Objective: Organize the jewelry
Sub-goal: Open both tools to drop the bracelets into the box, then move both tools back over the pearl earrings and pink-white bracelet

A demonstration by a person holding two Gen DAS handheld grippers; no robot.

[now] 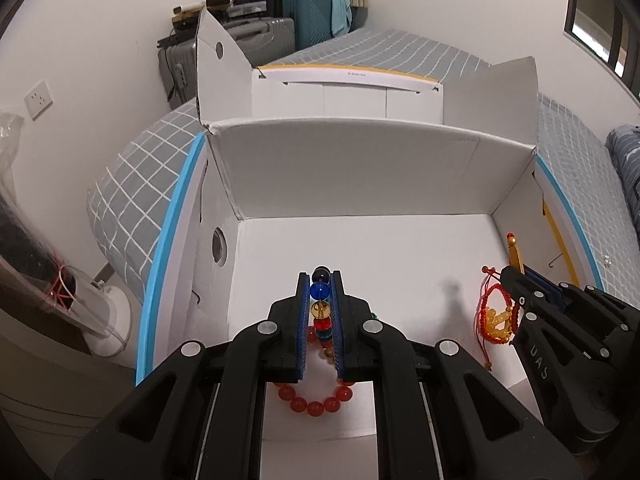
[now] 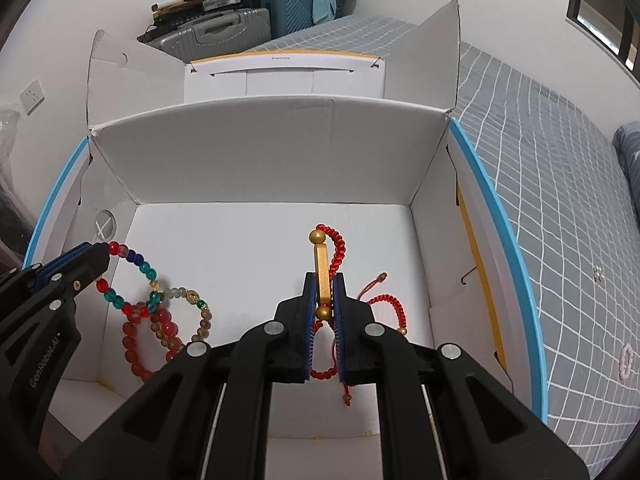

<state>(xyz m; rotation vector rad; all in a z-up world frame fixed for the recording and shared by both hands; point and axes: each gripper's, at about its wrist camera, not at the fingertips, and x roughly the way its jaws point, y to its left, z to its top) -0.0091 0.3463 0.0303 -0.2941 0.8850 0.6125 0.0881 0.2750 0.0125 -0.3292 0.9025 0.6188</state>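
Both grippers are inside an open white cardboard box (image 1: 360,168). My left gripper (image 1: 320,280) is shut on a multicolour glass bead bracelet (image 1: 320,290); the same bracelet (image 2: 132,264) hangs from it in the right wrist view. An orange-red bead bracelet (image 1: 316,402) lies on the box floor under it, and it shows beside a brown bead bracelet (image 2: 200,320) in the right wrist view. My right gripper (image 2: 324,280) is shut on a red cord bracelet with a gold bar (image 2: 322,276). A second red cord bracelet (image 2: 390,306) lies beside it.
The box (image 2: 280,160) sits on a bed with a grey checked cover (image 2: 560,160). Its flaps stand up at the back and sides. Suitcases (image 1: 280,28) are stacked in the far corner. A pillow (image 1: 628,168) lies at the right.
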